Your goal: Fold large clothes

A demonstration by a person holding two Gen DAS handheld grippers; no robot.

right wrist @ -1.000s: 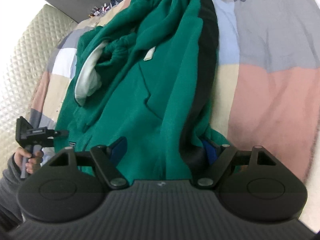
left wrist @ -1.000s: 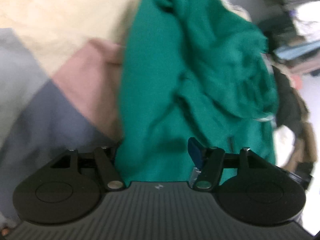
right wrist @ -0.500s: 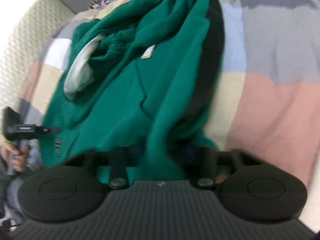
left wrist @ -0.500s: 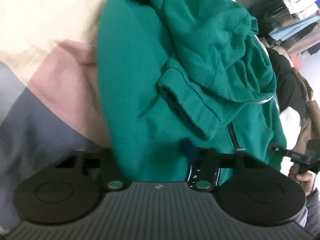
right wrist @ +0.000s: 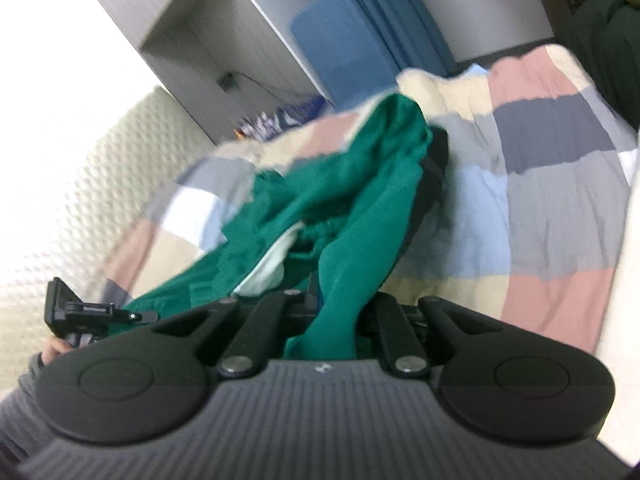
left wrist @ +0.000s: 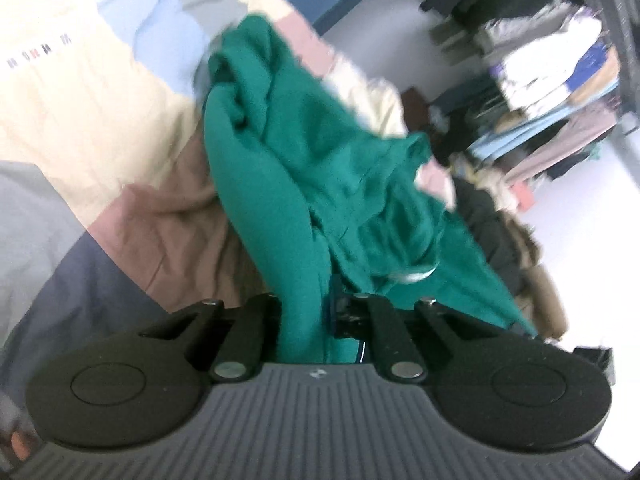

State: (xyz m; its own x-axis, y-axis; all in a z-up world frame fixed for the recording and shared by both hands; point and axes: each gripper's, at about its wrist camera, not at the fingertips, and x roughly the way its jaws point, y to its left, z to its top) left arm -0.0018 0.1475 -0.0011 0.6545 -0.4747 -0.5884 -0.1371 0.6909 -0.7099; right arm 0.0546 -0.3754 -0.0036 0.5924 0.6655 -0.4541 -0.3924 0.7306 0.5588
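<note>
A green hooded sweatshirt [left wrist: 304,184] with a white-lined hood hangs bunched between my two grippers above the patchwork bed cover [left wrist: 80,92]. My left gripper [left wrist: 308,312] is shut on a thick fold of its green cloth, which rises from the jaws and trails away to the far side. My right gripper [right wrist: 332,316] is shut on another fold of the sweatshirt [right wrist: 360,208]; the white hood lining [right wrist: 268,268] shows just left of it. The left gripper's body [right wrist: 92,312] and the hand holding it show at the lower left of the right wrist view.
The patchwork cover [right wrist: 560,200] spreads to the right in pink, grey, blue and cream. A quilted cream headboard [right wrist: 80,184] stands at the left. A rack of hanging clothes [left wrist: 540,72] and a dark coat [left wrist: 500,232] lie beyond the bed's edge.
Both grippers have closed on the sweatshirt and lifted it off the cover. The cloth now hangs stretched between them, and both views have tilted up toward the room.
</note>
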